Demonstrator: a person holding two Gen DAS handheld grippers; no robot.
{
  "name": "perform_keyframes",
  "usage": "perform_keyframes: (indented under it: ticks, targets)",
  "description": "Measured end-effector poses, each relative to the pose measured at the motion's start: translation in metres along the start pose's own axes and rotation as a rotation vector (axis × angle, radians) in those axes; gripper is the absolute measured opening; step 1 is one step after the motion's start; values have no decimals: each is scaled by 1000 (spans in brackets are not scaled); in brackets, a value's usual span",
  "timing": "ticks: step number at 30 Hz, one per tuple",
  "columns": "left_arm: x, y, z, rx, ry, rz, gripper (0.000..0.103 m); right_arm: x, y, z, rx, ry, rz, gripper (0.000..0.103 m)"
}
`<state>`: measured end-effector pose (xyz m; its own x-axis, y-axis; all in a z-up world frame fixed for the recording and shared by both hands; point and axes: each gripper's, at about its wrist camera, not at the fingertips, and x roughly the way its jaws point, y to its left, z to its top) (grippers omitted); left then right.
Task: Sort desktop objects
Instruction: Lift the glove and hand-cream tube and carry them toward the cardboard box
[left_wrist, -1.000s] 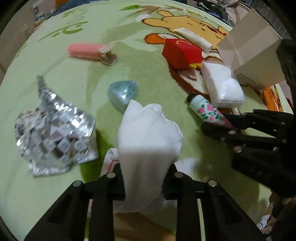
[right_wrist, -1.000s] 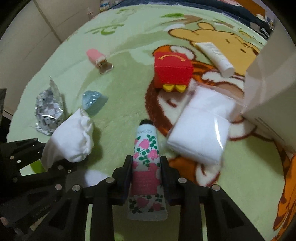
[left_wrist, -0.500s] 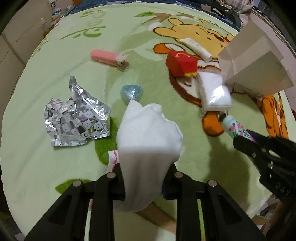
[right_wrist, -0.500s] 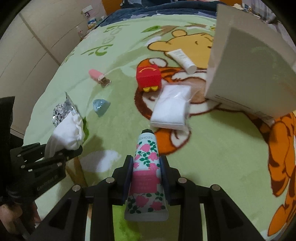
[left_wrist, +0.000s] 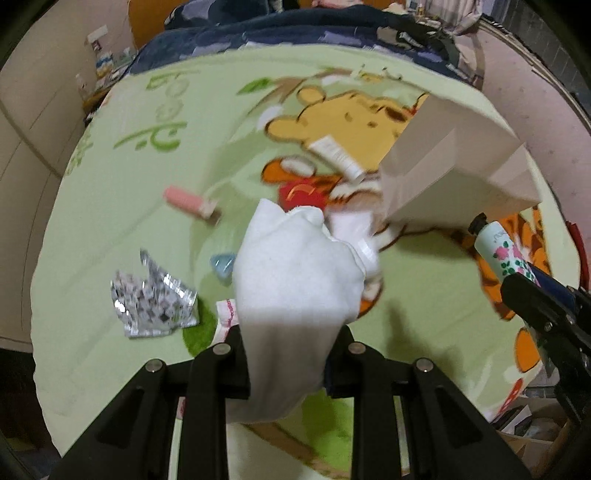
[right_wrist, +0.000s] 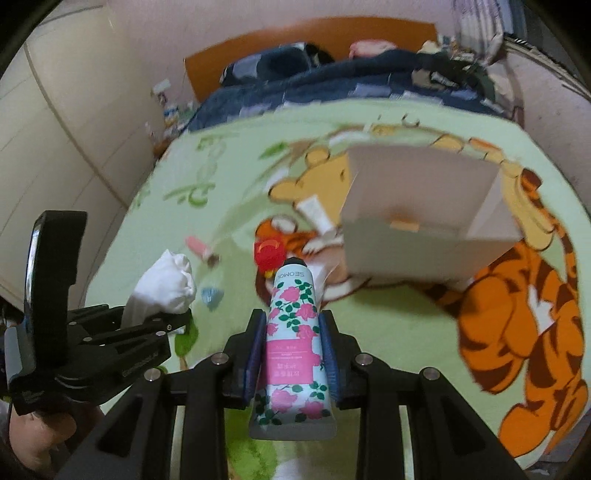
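Note:
My left gripper (left_wrist: 288, 343) is shut on a bunched white sock (left_wrist: 295, 280), held high over the green cartoon blanket (left_wrist: 129, 206). My right gripper (right_wrist: 291, 328) is shut on a rose-printed cream tube (right_wrist: 291, 332), cap pointing away; that tube (left_wrist: 506, 251) and gripper also show at the right edge of the left wrist view. In the right wrist view the left gripper (right_wrist: 177, 317) with the sock (right_wrist: 166, 284) is at the left. The open white cardboard box (right_wrist: 424, 221) stands ahead of the tube, on the blanket's right half.
On the blanket lie a red toy box (right_wrist: 269, 253), a white tube (left_wrist: 336, 155), a pink clip (left_wrist: 188, 201), a blue triangular piece (left_wrist: 221, 264), crumpled foil (left_wrist: 151, 299) and a clear packet of white pads (left_wrist: 354, 229). Dark bedding (right_wrist: 332, 81) lies behind.
Both grippers have risen well above the blanket with the sock and the tube still held. The right gripper has tilted up, so the box and the bed's far end came into view.

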<state>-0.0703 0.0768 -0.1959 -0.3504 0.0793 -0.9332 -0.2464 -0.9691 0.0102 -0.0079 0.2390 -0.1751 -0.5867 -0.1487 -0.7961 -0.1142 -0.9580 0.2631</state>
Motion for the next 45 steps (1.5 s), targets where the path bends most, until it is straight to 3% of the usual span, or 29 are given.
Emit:
perform_keyframes:
  ticks: [10, 20, 30, 45]
  targets:
    - [-47, -66, 50, 91, -101, -39, 26, -58, -37, 35, 52, -132, -66, 29]
    - [-62, -125, 87, 182, -156, -73, 26, -78, -74, 58, 94, -207, -112, 30]
    - [-47, -156, 105, 214, -140, -62, 26, -70, -108, 70, 127, -199, -114, 30]
    - [-10, -169, 109, 158, -67, -21, 26, -39, -131, 79, 107, -134, -79, 30]
